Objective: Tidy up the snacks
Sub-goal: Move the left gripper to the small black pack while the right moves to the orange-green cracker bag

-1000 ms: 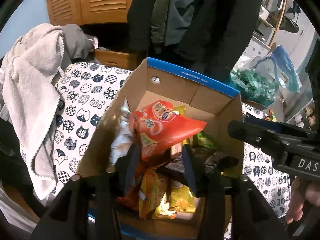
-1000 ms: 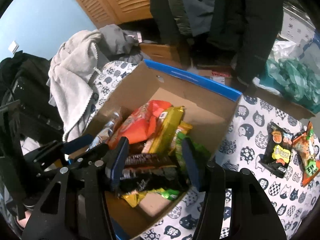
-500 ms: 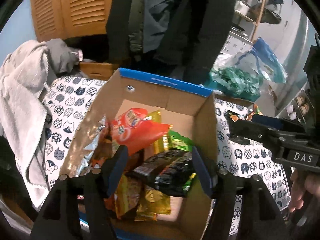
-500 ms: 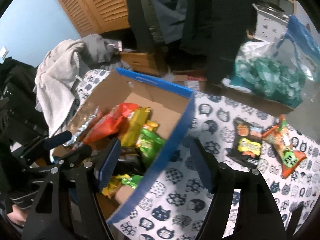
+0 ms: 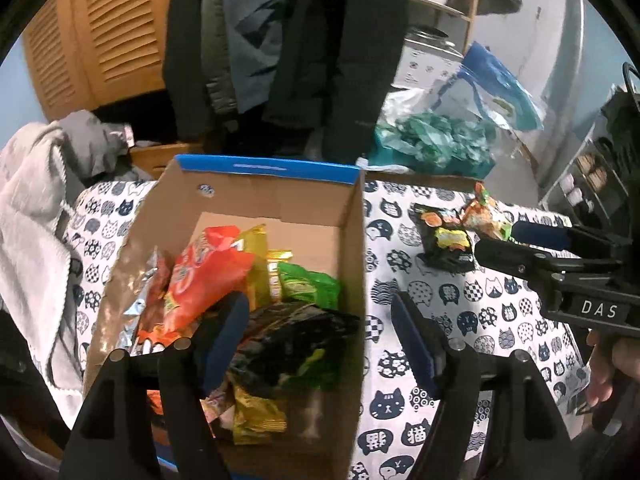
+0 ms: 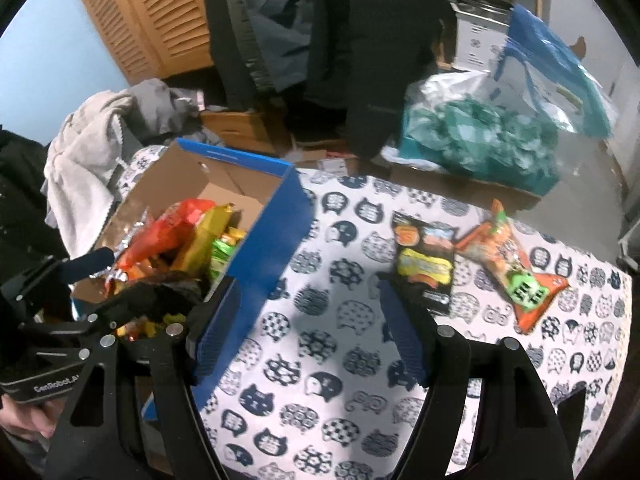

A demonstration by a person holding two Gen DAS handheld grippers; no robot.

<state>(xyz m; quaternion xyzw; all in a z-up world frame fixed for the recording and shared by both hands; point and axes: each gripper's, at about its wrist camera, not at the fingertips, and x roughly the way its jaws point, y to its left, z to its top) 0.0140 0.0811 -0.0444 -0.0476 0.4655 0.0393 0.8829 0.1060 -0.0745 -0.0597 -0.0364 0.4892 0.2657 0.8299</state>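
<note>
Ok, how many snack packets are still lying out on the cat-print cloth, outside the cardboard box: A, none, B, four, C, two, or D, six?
C: on the cat-print cloth, only a black packet and an orange packet lie side by side, right of the cardboard box; the other snacks are inside it.

**Two hand-held grippers, both empty**

The left gripper is seen at the lower centre of its frame, angled downward, its jaws opening with nothing gripped. The right gripper is likewise spread wide and empty. A hand is glimpsed at the right edge.
</note>
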